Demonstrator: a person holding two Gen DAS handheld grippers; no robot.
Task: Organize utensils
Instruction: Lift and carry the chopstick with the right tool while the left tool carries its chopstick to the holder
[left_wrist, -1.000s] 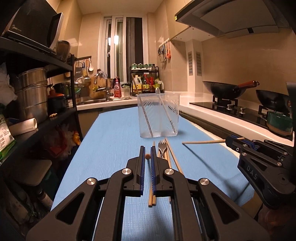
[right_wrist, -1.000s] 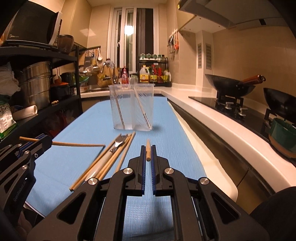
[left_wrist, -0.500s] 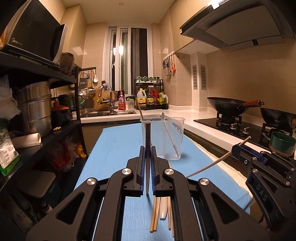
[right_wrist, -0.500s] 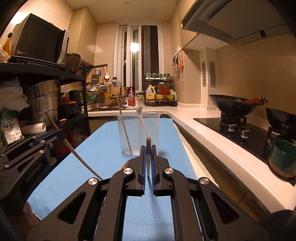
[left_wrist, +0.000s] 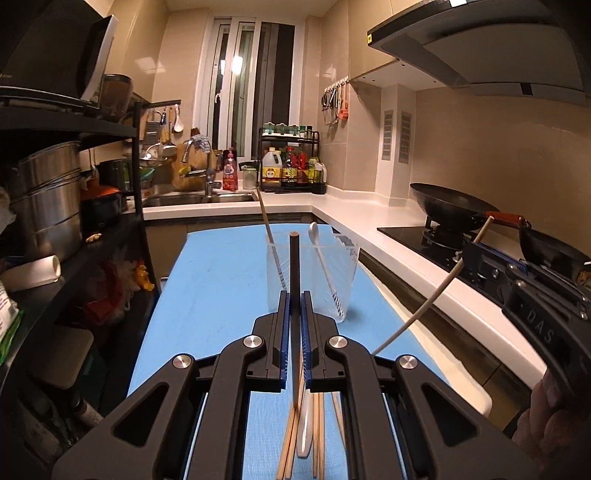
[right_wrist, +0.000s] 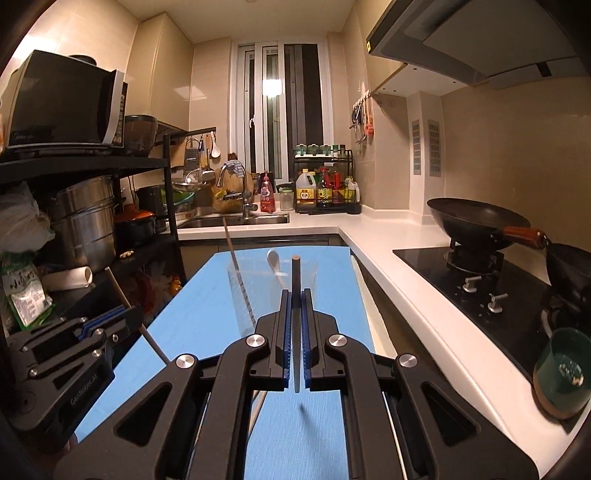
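My left gripper (left_wrist: 294, 295) is shut on a wooden chopstick (left_wrist: 294, 258) that stands nearly upright between its fingers, above the blue mat (left_wrist: 221, 295). Under it lie several chopsticks and a white spoon (left_wrist: 306, 424). Beyond stands a clear container (left_wrist: 343, 280) with a chopstick and a white spoon leaning inside. My right gripper (right_wrist: 295, 293) is shut on a second chopstick (right_wrist: 295, 273), also upright, in front of the same container (right_wrist: 243, 295). Each gripper shows in the other's view, the right gripper (left_wrist: 469, 254) and the left gripper (right_wrist: 129, 314), both holding slanted chopsticks.
A white counter (right_wrist: 406, 280) and a hob with black woks (right_wrist: 476, 221) run along the right. A green cup (right_wrist: 563, 373) sits at the counter's near end. On the left, a dark shelf (left_wrist: 74, 266) holds steel pots. A sink (left_wrist: 199, 199) lies at the far end.
Both grippers have risen, each lifting a chopstick off the mat. The chopsticks have swung from lying flat to nearly upright. The container now sits lower in both views.
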